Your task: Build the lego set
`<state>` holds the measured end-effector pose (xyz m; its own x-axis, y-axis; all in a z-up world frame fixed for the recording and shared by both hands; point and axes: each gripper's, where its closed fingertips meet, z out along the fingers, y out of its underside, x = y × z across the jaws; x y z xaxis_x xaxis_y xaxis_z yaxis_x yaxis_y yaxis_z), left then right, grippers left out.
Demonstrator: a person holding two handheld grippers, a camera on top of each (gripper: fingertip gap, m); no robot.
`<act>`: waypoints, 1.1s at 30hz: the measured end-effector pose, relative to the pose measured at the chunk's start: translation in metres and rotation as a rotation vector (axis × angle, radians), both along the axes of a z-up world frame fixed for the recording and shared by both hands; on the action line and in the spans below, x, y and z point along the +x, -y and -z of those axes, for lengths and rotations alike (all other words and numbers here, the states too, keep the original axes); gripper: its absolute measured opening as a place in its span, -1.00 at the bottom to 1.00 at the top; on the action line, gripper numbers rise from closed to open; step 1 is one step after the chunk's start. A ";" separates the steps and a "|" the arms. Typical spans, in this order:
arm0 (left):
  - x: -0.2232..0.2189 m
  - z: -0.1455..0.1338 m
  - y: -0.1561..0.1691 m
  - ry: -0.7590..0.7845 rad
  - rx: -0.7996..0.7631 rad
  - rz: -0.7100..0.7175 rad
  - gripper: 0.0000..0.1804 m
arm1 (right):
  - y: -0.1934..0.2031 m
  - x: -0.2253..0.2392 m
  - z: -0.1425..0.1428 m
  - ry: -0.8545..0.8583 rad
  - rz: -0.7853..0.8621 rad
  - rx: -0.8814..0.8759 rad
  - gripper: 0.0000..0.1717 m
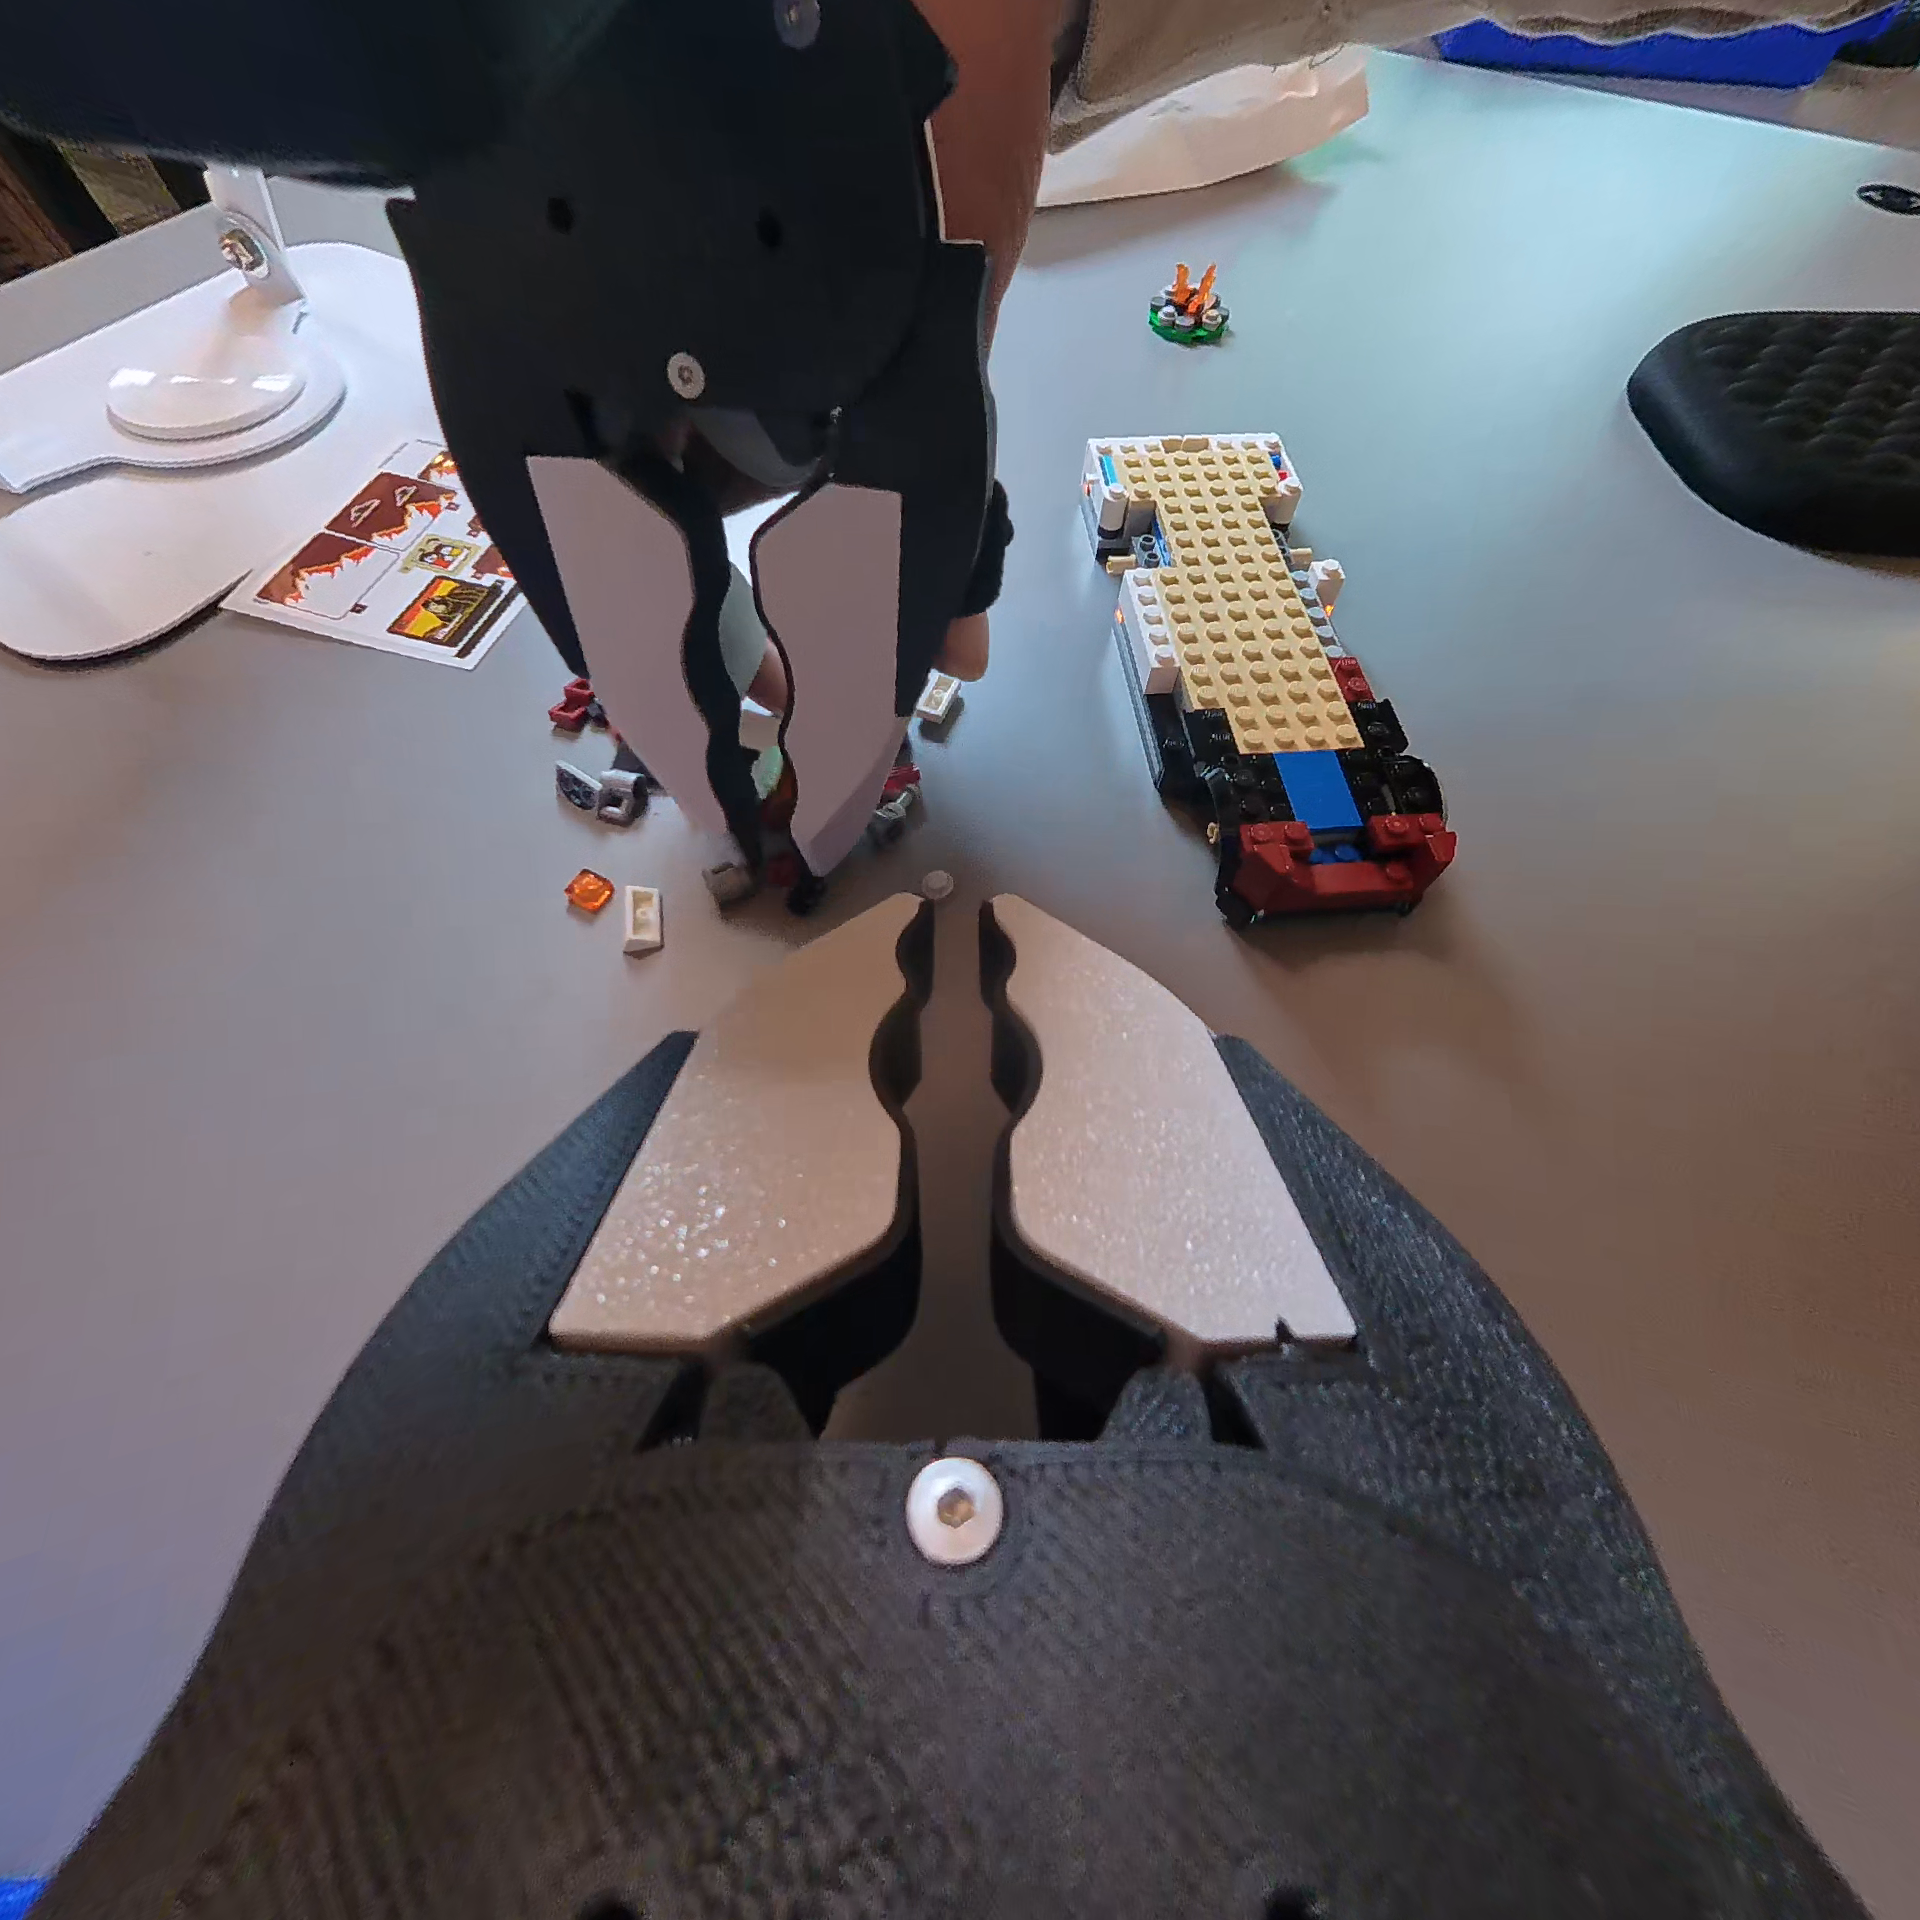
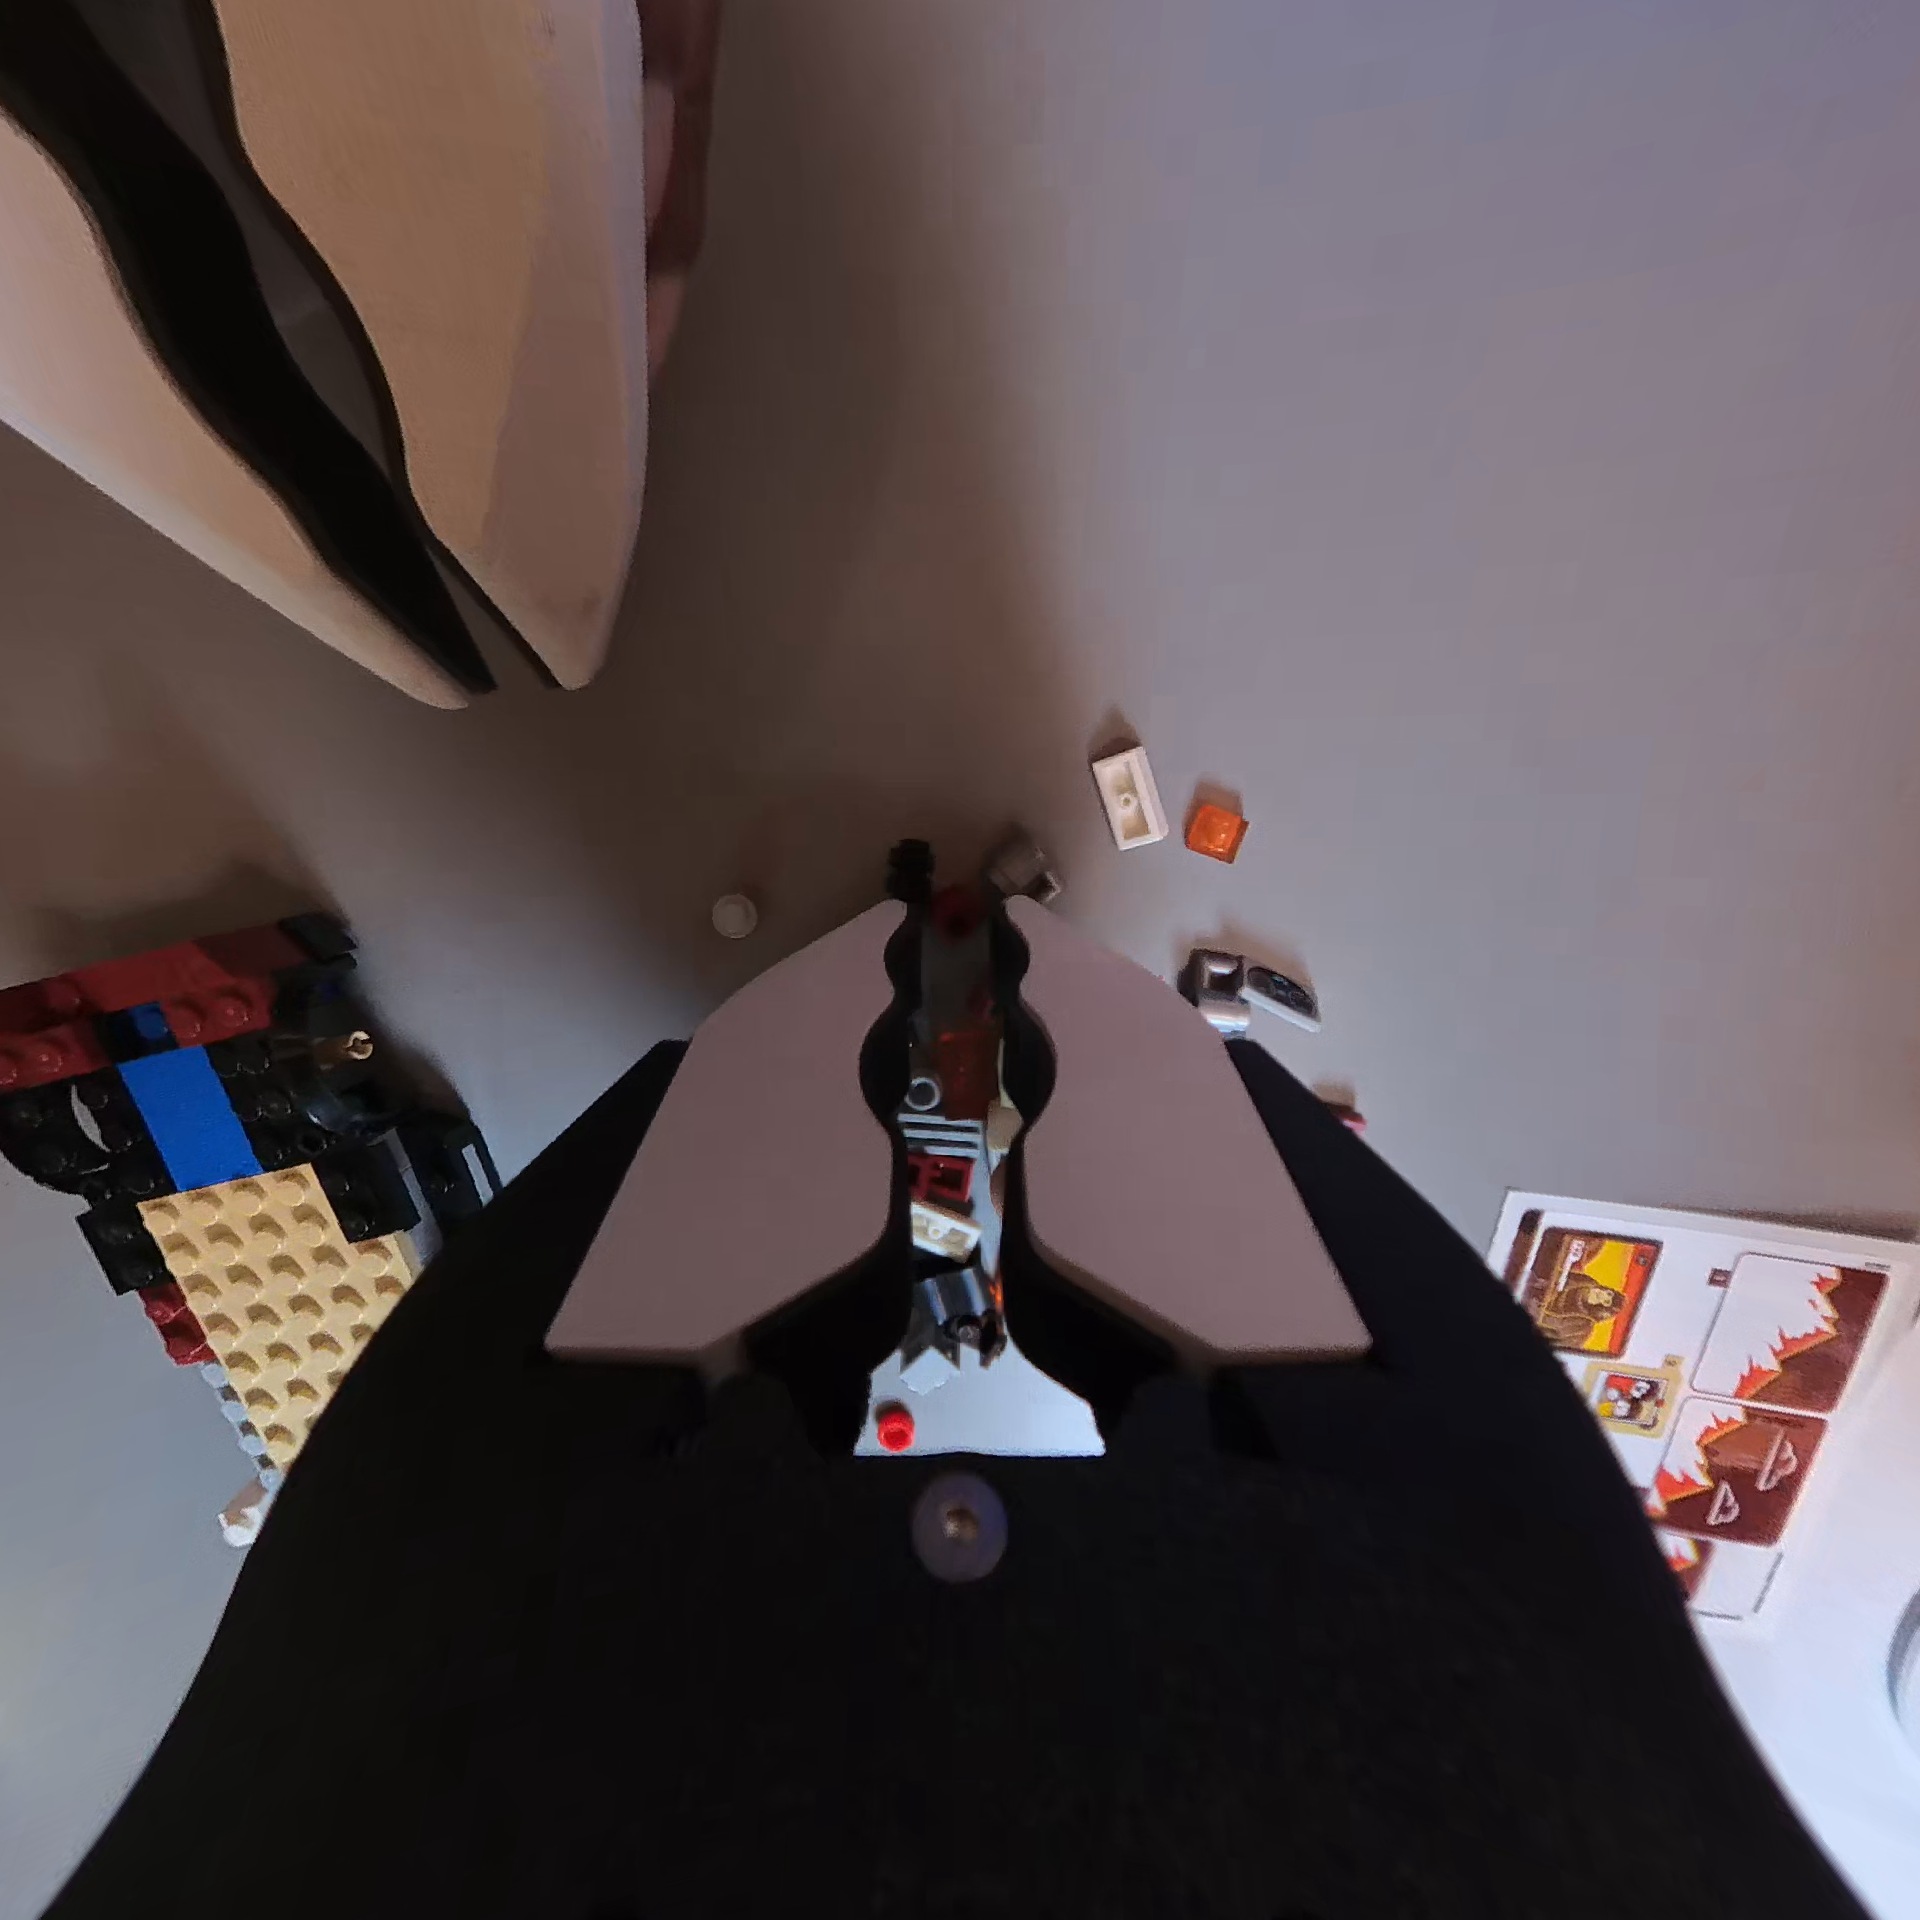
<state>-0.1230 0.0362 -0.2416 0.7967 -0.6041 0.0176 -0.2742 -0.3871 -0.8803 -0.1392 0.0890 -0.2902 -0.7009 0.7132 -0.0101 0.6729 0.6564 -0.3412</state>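
My left gripper (image 1: pixel 956 909) hovers low over the grey table (image 1: pixel 312 1039), jaws a narrow way apart with nothing between them. A small grey round stud (image 1: pixel 936 884) lies just ahead of its left fingertip. My right gripper (image 1: pixel 774 868) points down into a pile of small loose bricks, tips at the table. In the right wrist view a small red piece (image 2: pixel 956 909) stands between the right gripper's (image 2: pixel 961 914) fingertips with a sliver of room on each side, and a black piece (image 2: pixel 909 862) lies just beyond. The grey stud (image 2: pixel 734 914) and the left gripper (image 2: pixel 514 686) also show there.
A long brick vehicle (image 1: pixel 1247 644) with a tan deck lies to the right. An orange tile (image 1: pixel 588 891) and a white plate (image 1: pixel 642 918) lie left of the pile. A sticker sheet (image 1: pixel 395 561), a white stand base (image 1: pixel 208 384), a small campfire build (image 1: pixel 1190 307) and a black wrist rest (image 1: pixel 1787 426) sit farther off. Spacing between my two grippers at the tips: around 7 centimetres. The orange tile (image 1: pixel 588 891) sits 4 centimetres or so from the ends of my right fingers. It turns up in the right wrist view (image 2: pixel 1217 833) as well.
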 end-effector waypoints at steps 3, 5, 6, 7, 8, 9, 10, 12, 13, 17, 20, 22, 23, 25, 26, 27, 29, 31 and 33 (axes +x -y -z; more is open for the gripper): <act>-0.001 0.000 0.000 -0.002 -0.001 -0.002 -0.91 | 0.002 -0.002 0.000 0.005 -0.006 -0.010 -0.90; -0.002 0.000 -0.001 0.000 0.000 -0.007 -0.91 | 0.002 -0.001 0.000 0.002 -0.007 -0.013 -0.90; -0.002 0.000 -0.001 0.003 0.001 -0.010 -0.90 | 0.002 0.000 -0.001 -0.008 -0.007 -0.015 -0.90; -0.003 -0.001 -0.002 0.007 0.005 -0.013 -0.90 | 0.004 0.000 -0.005 -0.029 -0.001 -0.034 -0.90; -0.003 -0.003 -0.002 0.013 0.015 -0.017 -0.89 | 0.008 -0.001 -0.013 -0.061 0.017 -0.076 -0.90; -0.003 -0.006 -0.003 0.018 0.028 -0.020 -0.88 | 0.013 -0.001 -0.023 -0.096 0.041 -0.132 -0.90; -0.004 -0.009 -0.003 0.023 0.043 -0.021 -0.87 | 0.018 -0.001 -0.034 -0.135 0.064 -0.193 -0.90; -0.002 -0.015 -0.003 0.030 0.076 -0.011 -0.86 | 0.031 0.004 -0.056 -0.205 0.103 -0.318 -0.90; -0.001 -0.017 -0.002 0.025 0.089 -0.007 -0.86 | 0.036 0.008 -0.064 -0.234 0.123 -0.370 -0.90; 0.011 -0.023 0.003 0.020 0.144 0.050 -0.86 | 0.054 0.030 -0.083 -0.337 0.192 -0.528 -0.90; 0.026 -0.037 0.011 0.024 0.250 0.118 -0.86 | 0.068 0.045 -0.088 -0.384 0.228 -0.617 -0.90; 0.034 -0.045 0.018 -0.027 0.344 0.155 -0.85 | 0.076 0.051 -0.090 -0.407 0.239 -0.660 -0.90; 0.039 -0.046 0.021 -0.056 0.384 0.174 -0.85 | 0.079 0.054 -0.091 -0.418 0.245 -0.682 -0.90; 0.046 -0.047 0.025 -0.113 0.433 0.184 -0.85 | 0.084 0.058 -0.096 -0.436 0.257 -0.732 -0.90; 0.049 -0.047 0.026 -0.136 0.452 0.182 -0.85 | 0.085 0.059 -0.098 -0.445 0.262 -0.748 -0.90; 0.051 -0.048 0.026 -0.150 0.469 0.170 -0.85 | 0.086 0.060 -0.099 -0.451 0.263 -0.755 -0.90; 0.054 -0.050 0.027 -0.164 0.488 0.151 -0.85 | 0.088 0.062 -0.102 -0.468 0.263 -0.762 -0.90; 0.056 -0.054 0.027 -0.172 0.512 0.139 -0.88 | 0.091 0.064 -0.103 -0.473 0.264 -0.769 -0.90; 0.058 -0.055 0.029 -0.196 0.547 0.140 -0.92 | 0.091 0.065 -0.104 -0.491 0.275 -0.785 -0.90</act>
